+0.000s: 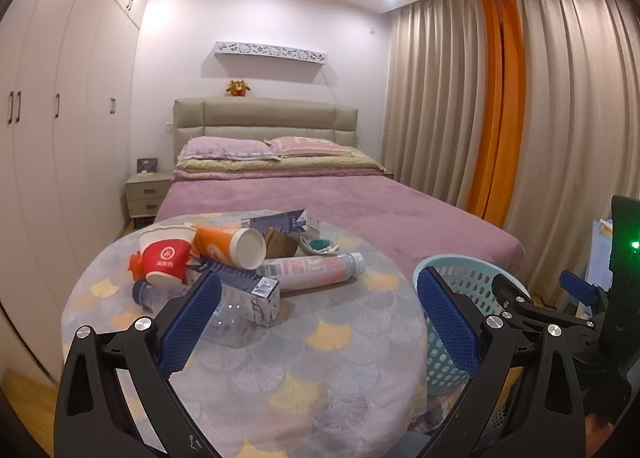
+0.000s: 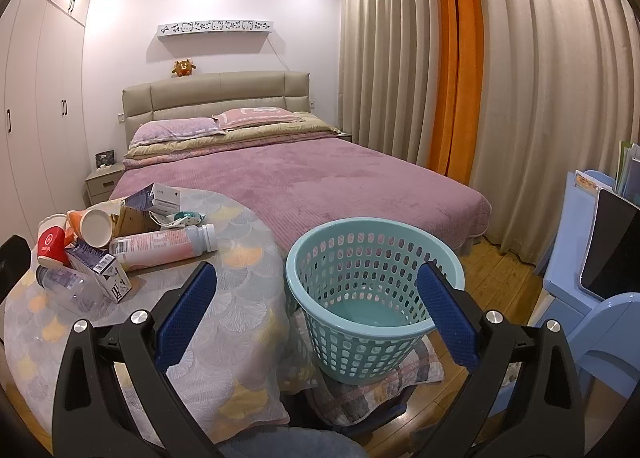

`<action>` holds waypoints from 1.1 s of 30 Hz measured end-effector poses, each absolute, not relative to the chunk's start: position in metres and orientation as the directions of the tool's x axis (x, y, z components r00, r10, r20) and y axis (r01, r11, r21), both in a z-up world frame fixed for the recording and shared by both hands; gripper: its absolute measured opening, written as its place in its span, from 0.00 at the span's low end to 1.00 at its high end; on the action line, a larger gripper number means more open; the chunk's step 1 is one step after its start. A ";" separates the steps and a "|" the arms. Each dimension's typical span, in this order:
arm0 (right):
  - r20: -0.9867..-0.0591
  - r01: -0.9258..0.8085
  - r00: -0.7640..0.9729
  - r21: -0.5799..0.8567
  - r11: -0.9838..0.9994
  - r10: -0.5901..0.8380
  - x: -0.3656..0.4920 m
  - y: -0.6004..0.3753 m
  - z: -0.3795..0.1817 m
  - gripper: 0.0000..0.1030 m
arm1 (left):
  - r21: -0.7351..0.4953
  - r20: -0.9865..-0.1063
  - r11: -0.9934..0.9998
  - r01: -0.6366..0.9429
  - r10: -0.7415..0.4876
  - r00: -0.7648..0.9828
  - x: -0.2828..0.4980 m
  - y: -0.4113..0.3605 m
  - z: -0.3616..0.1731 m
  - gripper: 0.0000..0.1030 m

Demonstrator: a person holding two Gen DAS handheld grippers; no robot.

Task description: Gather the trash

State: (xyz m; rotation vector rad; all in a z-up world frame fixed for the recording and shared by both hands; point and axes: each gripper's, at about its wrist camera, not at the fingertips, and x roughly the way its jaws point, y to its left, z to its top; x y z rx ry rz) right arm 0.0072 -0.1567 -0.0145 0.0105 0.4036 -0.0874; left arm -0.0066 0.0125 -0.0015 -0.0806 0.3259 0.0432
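Observation:
A heap of trash lies on the round table (image 1: 320, 358): a red paper cup (image 1: 166, 258), an orange cup (image 1: 224, 246) on its side, a pink bottle (image 1: 316, 268), a blue-white carton (image 1: 248, 290) and a clear plastic bottle (image 1: 224, 318). My left gripper (image 1: 320, 322) is open just short of the carton and clear bottle. A teal perforated basket (image 2: 320, 242) stands right of the table on a cushioned stool. My right gripper (image 2: 316, 306) is open in front of it, holding nothing. The right wrist view shows the same heap, with the pink bottle (image 2: 160, 244) nearest.
A bed with a purple cover (image 2: 304, 178) lies behind the table. Beige and orange curtains (image 2: 480, 78) fill the right wall. Blue chairs (image 2: 592, 322) stand at the right. White wardrobes (image 1: 48, 118) line the left, with a nightstand (image 1: 146, 192) beside the bed.

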 end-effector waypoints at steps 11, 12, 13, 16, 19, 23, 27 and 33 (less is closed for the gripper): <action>-0.398 0.087 0.914 -0.010 0.996 -0.084 0.008 -0.155 -0.015 0.92 | -0.091 -0.326 0.994 -0.060 0.028 0.945 -0.005 0.018 -0.001 0.92; -0.398 0.087 0.914 -0.010 0.996 -0.084 0.008 -0.155 -0.015 0.92 | -0.093 -0.326 0.994 -0.062 0.028 0.945 -0.005 0.018 -0.001 0.92; -0.398 0.087 0.914 -0.011 0.996 -0.084 0.008 -0.155 -0.015 0.92 | -0.095 -0.326 0.994 -0.063 0.029 0.945 -0.005 0.019 -0.001 0.92; -0.397 0.088 0.914 -0.016 0.996 -0.087 0.008 -0.154 -0.015 0.92 | -0.099 -0.328 0.993 -0.060 0.024 0.944 -0.005 0.020 -0.002 0.92; -0.397 0.087 0.914 -0.026 0.996 -0.090 0.008 -0.152 -0.015 0.92 | -0.108 -0.334 0.992 -0.063 0.023 0.942 -0.004 0.024 -0.003 0.92; -0.403 0.084 0.911 -0.028 0.996 -0.088 0.009 -0.150 -0.016 0.92 | -0.109 -0.346 0.991 -0.082 0.039 0.938 -0.003 0.031 -0.007 0.92; -0.424 0.075 0.902 -0.021 0.997 -0.077 0.015 -0.150 -0.022 0.92 | -0.147 -0.392 0.981 -0.126 0.059 0.918 0.004 0.055 -0.015 0.92; -0.454 0.023 0.890 -0.058 0.998 -0.047 0.026 -0.139 -0.030 0.92 | -0.232 -0.491 0.940 -0.251 0.109 0.864 0.023 0.113 -0.037 0.92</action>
